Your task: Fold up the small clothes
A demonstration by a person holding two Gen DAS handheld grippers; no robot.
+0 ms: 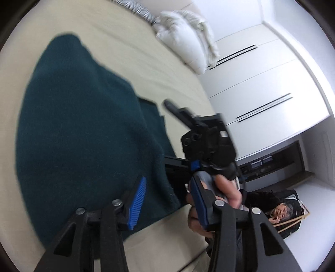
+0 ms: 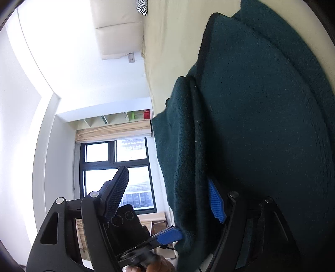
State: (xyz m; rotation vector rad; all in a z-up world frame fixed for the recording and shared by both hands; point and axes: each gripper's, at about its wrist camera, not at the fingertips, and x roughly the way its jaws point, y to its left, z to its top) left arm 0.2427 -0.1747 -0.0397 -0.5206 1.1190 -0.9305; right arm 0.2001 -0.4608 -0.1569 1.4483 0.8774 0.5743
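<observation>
A dark teal knitted garment (image 1: 83, 129) lies spread on the cream bed (image 1: 129, 46). My left gripper (image 1: 168, 184) hovers over its near edge, jaws open, blue pads (image 1: 137, 200) clear of the cloth. Just beyond it a hand holds the right gripper's black body (image 1: 207, 142). In the right wrist view the garment (image 2: 261, 125) fills the right side, folded over in layers. My right gripper (image 2: 167, 186) is open, with the cloth's folded edge between its fingers. One blue pad (image 2: 215, 200) lies against the fabric; the other finger (image 2: 117, 194) stands free. The left gripper's blue pad (image 2: 169, 235) shows below.
A white fluffy pillow (image 1: 184, 35) and a zebra cushion (image 1: 129, 4) lie at the head of the bed. White wardrobe doors (image 1: 261, 87) stand beyond the bed's edge, and a person (image 1: 280, 211) sits low beside them. A window (image 2: 117, 167) is on the other side.
</observation>
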